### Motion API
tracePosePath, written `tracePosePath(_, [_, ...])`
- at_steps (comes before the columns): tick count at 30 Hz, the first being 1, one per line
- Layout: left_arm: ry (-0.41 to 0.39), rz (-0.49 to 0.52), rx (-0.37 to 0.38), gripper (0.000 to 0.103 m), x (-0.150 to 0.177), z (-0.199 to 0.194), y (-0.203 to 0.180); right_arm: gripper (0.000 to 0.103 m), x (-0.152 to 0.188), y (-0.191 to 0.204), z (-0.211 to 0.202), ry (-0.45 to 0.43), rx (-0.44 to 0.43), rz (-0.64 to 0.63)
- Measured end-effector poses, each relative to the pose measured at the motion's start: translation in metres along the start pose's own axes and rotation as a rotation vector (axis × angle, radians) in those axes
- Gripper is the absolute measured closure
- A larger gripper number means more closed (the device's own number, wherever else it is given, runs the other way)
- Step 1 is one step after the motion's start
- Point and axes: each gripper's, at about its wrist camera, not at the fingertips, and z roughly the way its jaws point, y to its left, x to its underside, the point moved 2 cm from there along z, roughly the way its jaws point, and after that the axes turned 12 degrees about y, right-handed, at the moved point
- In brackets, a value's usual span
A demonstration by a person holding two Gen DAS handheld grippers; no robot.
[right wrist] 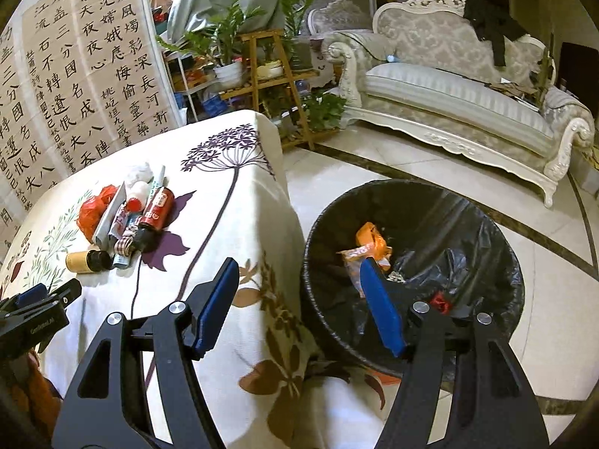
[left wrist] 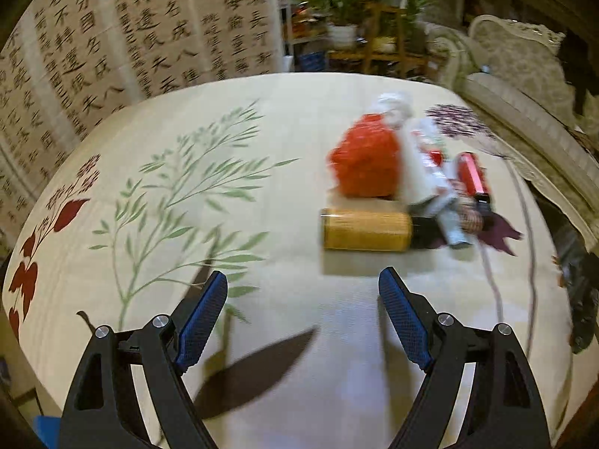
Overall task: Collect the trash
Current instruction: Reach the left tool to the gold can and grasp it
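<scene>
A calligraphy screen [right wrist: 75, 86] stands behind the floral tablecloth [right wrist: 232, 194]; potted plants [right wrist: 232, 37] flank an ornate sofa [right wrist: 449, 101].

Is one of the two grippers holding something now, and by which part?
Nothing is held. The left gripper stands open over the flowered tablecloth; the right gripper stands open, empty, near the black-lined trash bin.

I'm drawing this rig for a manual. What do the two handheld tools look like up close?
Both match. The left tool and the right tool each have two black plastic fingers with triangular cut-outs, silver round bolt heads at the pivots, and flat blue textured pads on the inner faces. The right wrist view also shows small white lettering on the left tool's black body. No cables or sleeves show.
</scene>
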Motion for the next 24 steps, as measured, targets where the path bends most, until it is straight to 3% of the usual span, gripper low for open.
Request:
tracePosePath(18, [0.028, -0.081, -0.025, 0.023, -0.046, 0.028, 0.031, 0.038, 0.0, 0.01, 0.011, 0.03, -0.007, -0.018])
tracePosePath(24, [0.021, -0.102, -0.019, 0.023, -0.036, 0.017, 0.035, 0.038, 0.003, 0.009, 0.009, 0.016, 0.002, -0.017])
